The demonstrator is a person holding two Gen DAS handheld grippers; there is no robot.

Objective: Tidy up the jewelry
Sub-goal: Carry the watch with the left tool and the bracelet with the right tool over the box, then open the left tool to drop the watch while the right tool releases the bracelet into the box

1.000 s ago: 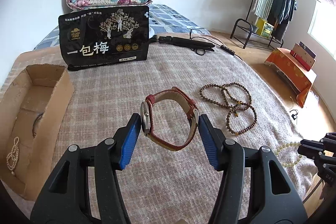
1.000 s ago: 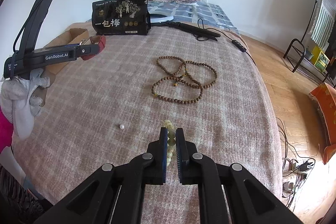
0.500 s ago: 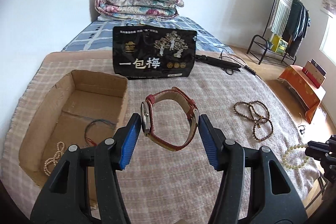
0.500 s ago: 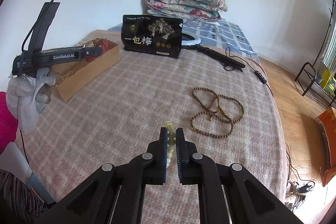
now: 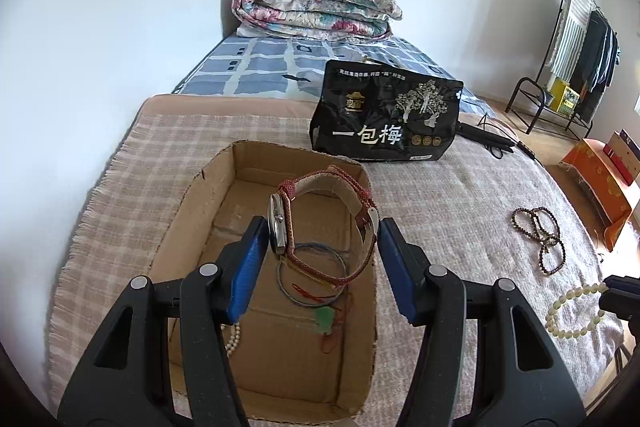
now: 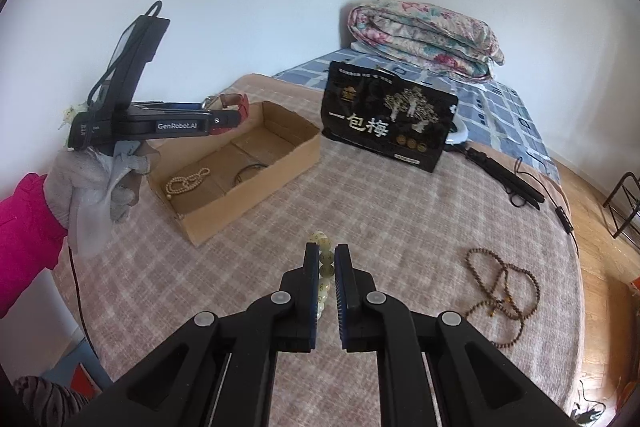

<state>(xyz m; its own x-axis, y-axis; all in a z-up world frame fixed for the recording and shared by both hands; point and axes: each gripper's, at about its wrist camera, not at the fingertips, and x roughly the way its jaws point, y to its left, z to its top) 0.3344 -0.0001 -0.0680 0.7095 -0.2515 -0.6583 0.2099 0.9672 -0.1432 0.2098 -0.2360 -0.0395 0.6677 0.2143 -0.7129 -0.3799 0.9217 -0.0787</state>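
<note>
The left gripper [image 5: 320,239] clamps a red-strapped wristwatch [image 5: 316,223] between its blue pads, case against the left pad, strap loop spanning the gap crosswise. It hangs directly above the open cardboard box [image 5: 192,211], apparently clear of the floor, where a pearl strand [image 6: 186,182] lies. The right gripper [image 6: 327,267], pinched narrowly on a pale bead bracelet [image 6: 325,263], is farther from the box. A brown bead necklace [image 6: 502,285] lies on the blanket.
</note>
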